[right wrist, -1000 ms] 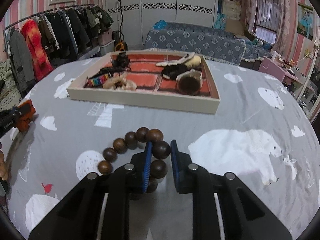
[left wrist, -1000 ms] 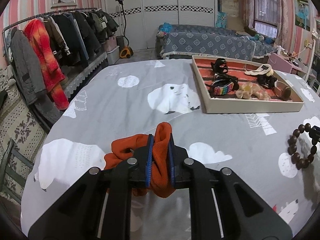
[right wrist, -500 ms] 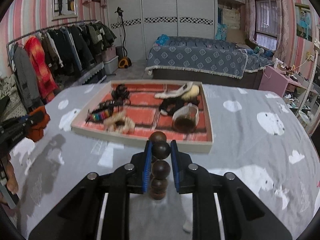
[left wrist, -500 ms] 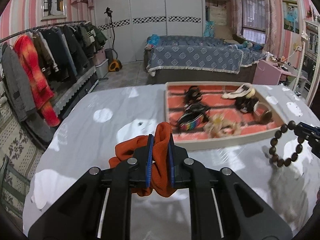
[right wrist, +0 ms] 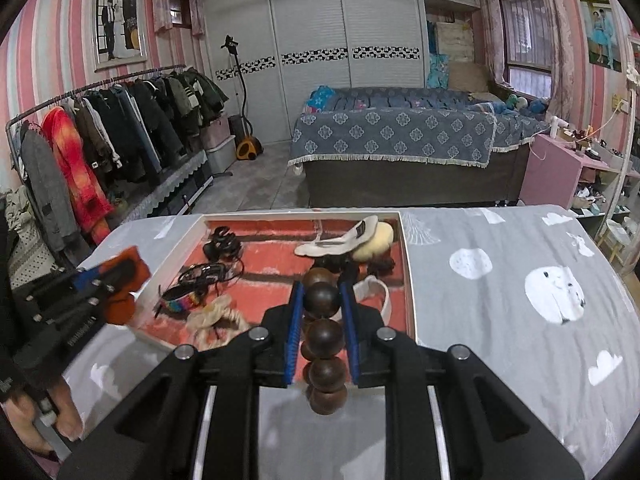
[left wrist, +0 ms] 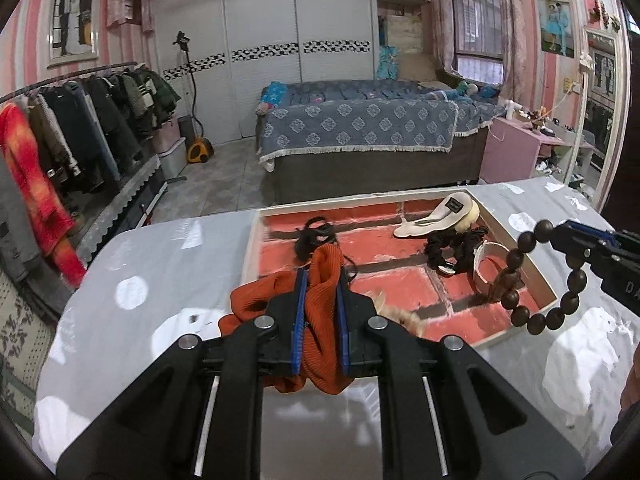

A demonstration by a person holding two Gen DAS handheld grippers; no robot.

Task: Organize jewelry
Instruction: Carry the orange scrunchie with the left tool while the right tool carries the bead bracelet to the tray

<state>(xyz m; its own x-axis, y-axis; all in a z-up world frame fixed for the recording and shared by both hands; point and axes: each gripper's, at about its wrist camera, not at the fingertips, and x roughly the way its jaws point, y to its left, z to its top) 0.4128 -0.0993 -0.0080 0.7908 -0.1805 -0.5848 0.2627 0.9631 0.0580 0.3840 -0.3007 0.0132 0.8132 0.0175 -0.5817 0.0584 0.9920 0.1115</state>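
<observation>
Scrunchie (left wrist: 320, 316), bead bracelet (right wrist: 322, 332) now above tray (right wrist: 408, 280)

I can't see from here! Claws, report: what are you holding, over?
Left claw shut on orange scrunchie. Right claw shut on wooden bead bracelet. Both near the tray, which already holds hair things; bare spots show.

Bed (right wrist: 396, 140) with blue patterned, fringed coverlet, against the far wall. White sliding wardrobe (right wrist: 344, 40) with a black-and-white band across its doors. Clothes rail (right wrist: 100, 132) along the left, hung with dark coats and one orange-red garment. Garment steamer (right wrist: 246, 146), yellow base, beside the rail. Framed portrait (right wrist: 118, 24) on pink-striped wallpaper. Pink side table (right wrist: 560, 168), cluttered. Curtained window (right wrist: 524, 52) at right.
</observation>
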